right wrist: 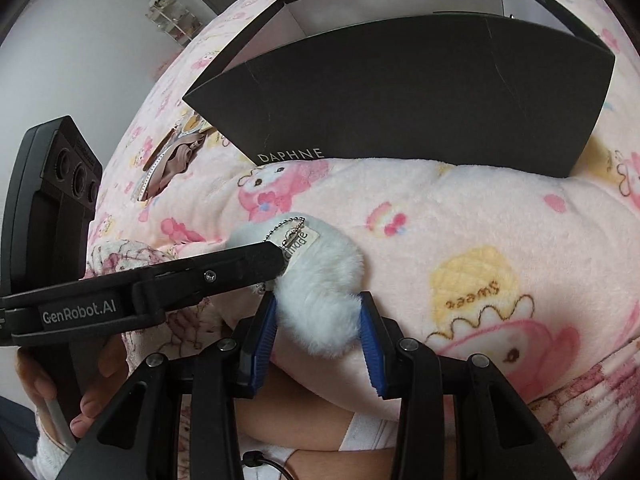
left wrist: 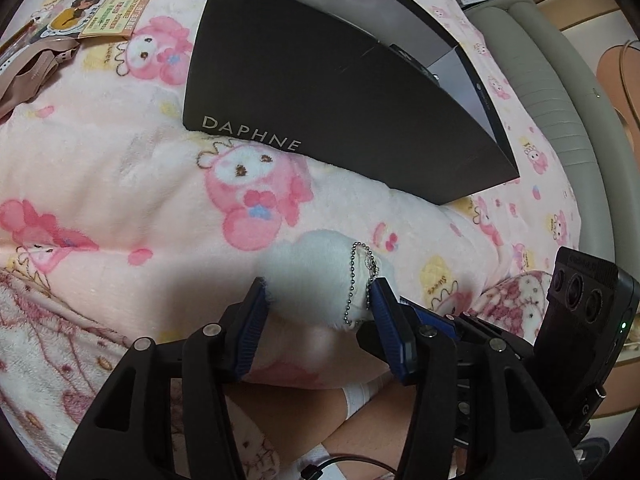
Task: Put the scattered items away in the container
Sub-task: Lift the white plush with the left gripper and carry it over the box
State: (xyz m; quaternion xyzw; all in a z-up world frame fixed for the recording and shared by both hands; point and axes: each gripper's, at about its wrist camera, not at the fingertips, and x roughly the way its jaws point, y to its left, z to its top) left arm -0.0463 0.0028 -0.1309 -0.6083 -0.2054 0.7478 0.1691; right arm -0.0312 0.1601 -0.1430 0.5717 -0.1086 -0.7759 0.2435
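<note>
Both wrist views close, angled down over blanket point(left wrist: 120, 168); share black box point(left wrist: 340, 100), white plush point(right wrist: 320, 304).

The box point(left wrist: 340, 92) sits on the bed blanket point(left wrist: 120, 168), far from the viewer, its open top facing away; the plush keychain point(left wrist: 316, 280) lies near, in front of the box, between the pads of both tools; the left tool point(left wrist: 318, 306) grips it from the left, the right tool point(right wrist: 318, 320) from the right; a packaged item point(left wrist: 92, 12) lies far left of the box.
</note>
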